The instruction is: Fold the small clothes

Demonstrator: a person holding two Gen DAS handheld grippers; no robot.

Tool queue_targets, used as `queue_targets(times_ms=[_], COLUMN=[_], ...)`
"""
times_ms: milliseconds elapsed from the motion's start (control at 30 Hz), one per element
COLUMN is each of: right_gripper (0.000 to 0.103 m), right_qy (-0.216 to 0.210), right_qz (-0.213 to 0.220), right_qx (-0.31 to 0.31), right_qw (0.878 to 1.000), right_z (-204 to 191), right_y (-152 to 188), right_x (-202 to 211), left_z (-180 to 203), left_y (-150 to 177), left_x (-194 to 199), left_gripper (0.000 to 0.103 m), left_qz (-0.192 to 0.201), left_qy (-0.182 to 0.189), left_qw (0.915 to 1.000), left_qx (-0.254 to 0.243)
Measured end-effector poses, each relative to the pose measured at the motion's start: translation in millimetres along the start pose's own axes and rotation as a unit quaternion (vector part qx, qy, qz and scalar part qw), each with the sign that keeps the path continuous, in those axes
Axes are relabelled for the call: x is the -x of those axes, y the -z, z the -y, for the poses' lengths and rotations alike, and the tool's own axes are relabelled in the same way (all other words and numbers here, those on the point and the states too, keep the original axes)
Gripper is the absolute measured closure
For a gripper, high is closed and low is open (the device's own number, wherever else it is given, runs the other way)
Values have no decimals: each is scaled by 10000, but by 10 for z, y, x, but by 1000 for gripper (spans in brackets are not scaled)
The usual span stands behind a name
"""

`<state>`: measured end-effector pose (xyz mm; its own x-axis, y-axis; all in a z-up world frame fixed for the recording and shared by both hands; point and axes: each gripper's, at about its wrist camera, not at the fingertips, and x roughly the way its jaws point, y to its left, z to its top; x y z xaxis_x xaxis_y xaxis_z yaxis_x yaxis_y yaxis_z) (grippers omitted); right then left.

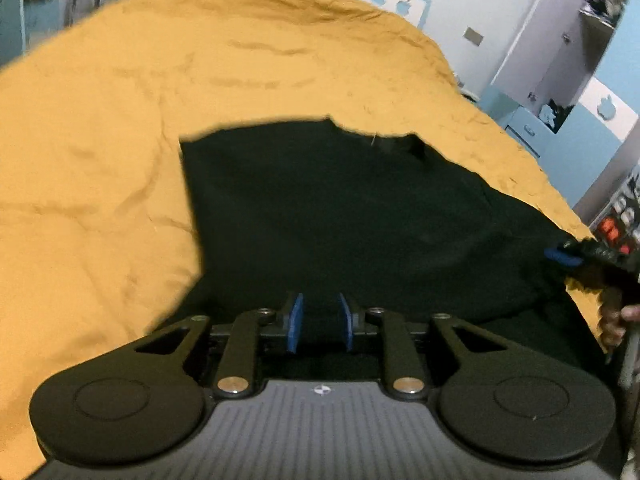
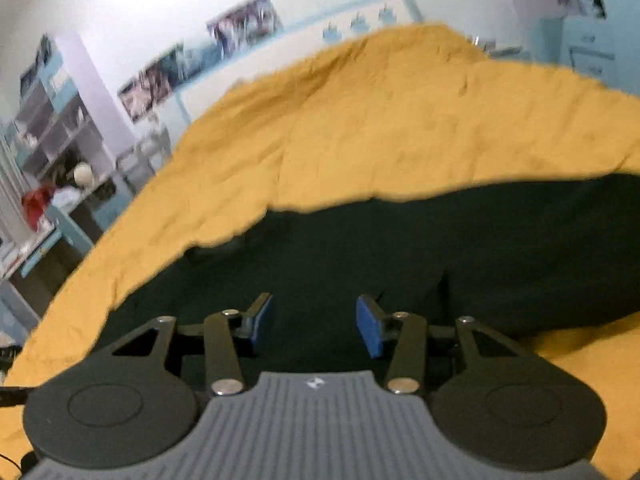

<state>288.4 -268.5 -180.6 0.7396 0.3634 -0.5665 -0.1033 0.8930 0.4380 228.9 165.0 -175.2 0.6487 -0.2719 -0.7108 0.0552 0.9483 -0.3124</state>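
The left gripper sits at the lower centre of its view with its blue pads a narrow gap apart and nothing pinched between them; only dark cloth shows beyond the gap. The right gripper, at the lower centre of its own view, has its pads wide apart, also clamped on nothing. Both point down at the garment, a black piece of clothing lying spread flat across the middle of both frames, its far edge fairly straight in the left view and curved in the right view. It rests on a mustard bedcover that surrounds it to the left, top and right. At the right edge of the left view the other gripper's blue pad and a hand show just past the garment's edge. Behind the bed are a white wall, pictures and shelves at upper left, all blurred
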Motion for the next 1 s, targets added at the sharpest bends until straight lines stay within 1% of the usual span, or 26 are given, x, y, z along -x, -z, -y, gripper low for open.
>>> queue_targets(times_ms=[67,133,167,200,267,300,333,367,400,433,467,533,567,600,667,733,767,800,833,900,967,1000], right_gripper=[60,62,63,63,63,62,59,56,48,43,42,41,40,38,36,36,35,35,35,35,34,33], right_qy=[228,485,440,337,167,40,-74,-103,-45,110,311,900,1243,1527,1760,2070,2244,2352,2386,2359,2405,2442], right_qz=[-204,-239,-236,-231,-282,-266,-143,52,257,497,751,1224,1420,1563,1804,1908,1911,1929,1965,2032,2210,2274], right_qx=[-86,-134,-221,-344,-673,-820,-943,-1059,-1169,-1314,-1473,-1795,-1994,-2285,-2908,-3415,-3604,-3743,-3891,-4103,-4208,-4221], right_qw=[9995,9984,9985,9986,9972,9963,9954,9943,9928,9900,9857,9719,9616,9487,9230,8967,8850,8760,8678,8572,8463,8429], right_z=[67,156,238,339,435,471,538,626,740,908,1091,1507,1718,1957,2395,2767,2919,3035,3154,3335,3448,3438], right_y=[50,87,95,147,90,58,29,7,-25,-58,-104,-164,-189,-211,-224,-233,-253,-262,-274,-299,-341,-362], right_x=[-155,-250,-261,-186,-77,35,186,333,520,769,946,1316,1465,1605,1798,1881,1870,1865,1843,1814,1790,1780], left_z=[-68,-169,-214,-251,-296,-262,-199,-99,23,157,295,592,740,853,1112,1349,1461,1565,1637,1767,1847,1854], left_y=[53,91,119,141,132,108,86,58,25,0,-24,-65,-85,-81,-79,-56,-40,-22,-19,15,43,34], left_x=[-181,-301,-342,-358,-323,-272,-207,-133,-71,-23,5,-13,-61,-105,-282,-459,-552,-653,-735,-875,-959,-982], left_gripper=[78,78,79,80,81,81,79,79,79,77,74,71,69,68,68,68,68,68,68,68,68,68], left_qz=[-200,-323,-383,-407,-381,-299,-183,-46,79,171,240,317,329,306,187,10,-64,-151,-241,-437,-576,-628], left_qy=[-154,-256,-298,-293,-209,-138,-64,38,167,323,505,938,1159,1360,1760,2005,2065,2113,2167,2255,2227,2203], left_qw=[9996,9987,9982,9977,9961,9960,9964,9969,9970,9966,9957,9922,9897,9870,9800,9755,9744,9734,9721,9695,9700,9705], left_qx=[153,296,359,467,764,825,827,790,750,734,738,752,776,803,908,906,887,873,865,855,792,750])
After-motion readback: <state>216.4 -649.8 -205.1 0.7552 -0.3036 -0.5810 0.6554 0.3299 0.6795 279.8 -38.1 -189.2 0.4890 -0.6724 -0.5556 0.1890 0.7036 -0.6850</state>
